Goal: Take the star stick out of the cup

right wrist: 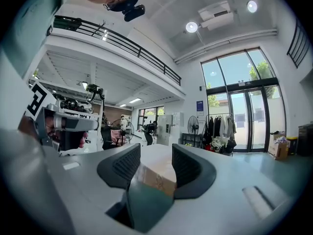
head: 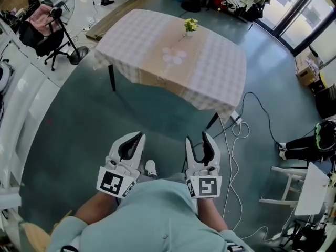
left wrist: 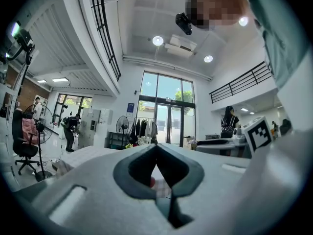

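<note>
Head view: checkered table [head: 210, 67] ahead; left gripper [head: 139, 137] closed, empty; right gripper [head: 198, 139] parted, empty.

Soft checked worktop cloth [head: 220, 72], matt tan runner [head: 178, 62], smooth faintly glossy floor [head: 79, 119], matt white plastic left tool [head: 137, 137] and right tool [head: 198, 139], dark ribbed pads [right wrist: 124, 165]

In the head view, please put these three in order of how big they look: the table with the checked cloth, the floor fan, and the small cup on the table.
1. table: by far the largest.
2. floor fan: clearly smaller.
3. cup: the smallest, only a small spot.
All three stand far from the camera, so nearness hardly affects the order.
</note>
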The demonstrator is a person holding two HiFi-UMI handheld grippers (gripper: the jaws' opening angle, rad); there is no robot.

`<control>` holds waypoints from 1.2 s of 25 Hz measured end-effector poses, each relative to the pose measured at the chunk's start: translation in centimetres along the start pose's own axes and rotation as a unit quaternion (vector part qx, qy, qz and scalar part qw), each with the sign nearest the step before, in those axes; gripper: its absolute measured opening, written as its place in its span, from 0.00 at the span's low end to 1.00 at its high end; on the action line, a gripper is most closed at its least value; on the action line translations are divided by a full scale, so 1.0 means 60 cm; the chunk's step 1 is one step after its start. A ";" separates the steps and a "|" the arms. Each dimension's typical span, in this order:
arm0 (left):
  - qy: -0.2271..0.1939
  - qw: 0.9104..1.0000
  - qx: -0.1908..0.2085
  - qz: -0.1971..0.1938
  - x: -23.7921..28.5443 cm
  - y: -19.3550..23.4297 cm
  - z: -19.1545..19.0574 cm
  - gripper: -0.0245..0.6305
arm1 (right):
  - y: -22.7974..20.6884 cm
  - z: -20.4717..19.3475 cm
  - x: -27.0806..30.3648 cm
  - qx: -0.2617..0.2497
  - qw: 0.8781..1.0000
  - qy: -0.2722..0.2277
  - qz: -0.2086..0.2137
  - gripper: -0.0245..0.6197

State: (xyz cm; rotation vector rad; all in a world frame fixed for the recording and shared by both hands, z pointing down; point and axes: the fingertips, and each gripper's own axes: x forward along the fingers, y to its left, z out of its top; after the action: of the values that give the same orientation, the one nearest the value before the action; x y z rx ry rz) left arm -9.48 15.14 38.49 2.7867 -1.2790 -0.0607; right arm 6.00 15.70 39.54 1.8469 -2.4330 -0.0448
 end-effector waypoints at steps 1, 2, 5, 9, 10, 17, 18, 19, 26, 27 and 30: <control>0.001 1.000 0.000 -0.001 0.000 0.005 -0.001 0.04 | 0.002 0.000 0.002 0.000 1.000 0.001 -0.003 0.32; 0.003 1.000 -0.001 -0.002 0.001 0.009 -0.002 0.04 | 0.003 -0.001 0.005 0.001 1.000 0.002 -0.005 0.32; 0.005 1.000 -0.002 -0.002 0.003 0.019 -0.001 0.04 | 0.005 -0.004 0.015 0.003 1.000 0.008 -0.005 0.32; 0.006 1.000 -0.009 0.000 0.011 0.031 0.002 0.04 | 0.005 0.001 0.030 0.002 1.000 0.009 -0.004 0.32; 0.008 1.000 -0.008 -0.001 0.014 0.033 -0.001 0.04 | 0.004 0.001 0.035 0.002 1.000 0.009 -0.004 0.32; 0.008 1.000 -0.002 0.003 0.041 0.048 0.000 0.04 | -0.012 -0.006 0.067 0.004 1.000 0.007 0.002 0.32; 0.008 1.000 0.000 0.006 0.045 0.051 0.002 0.04 | -0.015 -0.004 0.074 0.004 1.000 0.005 0.004 0.32; 0.008 1.000 0.001 0.008 0.049 0.053 0.005 0.04 | -0.018 -0.002 0.081 0.004 1.000 0.003 0.006 0.32; 0.001 1.000 0.011 0.020 0.096 0.072 0.024 0.04 | -0.051 0.008 0.135 0.003 1.000 -0.005 0.019 0.32; -0.001 1.000 0.010 0.022 0.104 0.075 0.026 0.04 | -0.057 0.007 0.142 0.002 1.000 -0.004 0.021 0.32; -0.005 1.000 0.007 0.029 0.127 0.081 0.034 0.04 | -0.077 0.014 0.162 0.001 1.000 -0.007 0.024 0.32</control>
State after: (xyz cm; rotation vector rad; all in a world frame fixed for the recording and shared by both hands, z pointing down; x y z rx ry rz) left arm -8.34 6.09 36.82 2.7633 -1.3667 -0.0621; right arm 7.75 5.09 38.88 1.7926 -2.4868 -0.0533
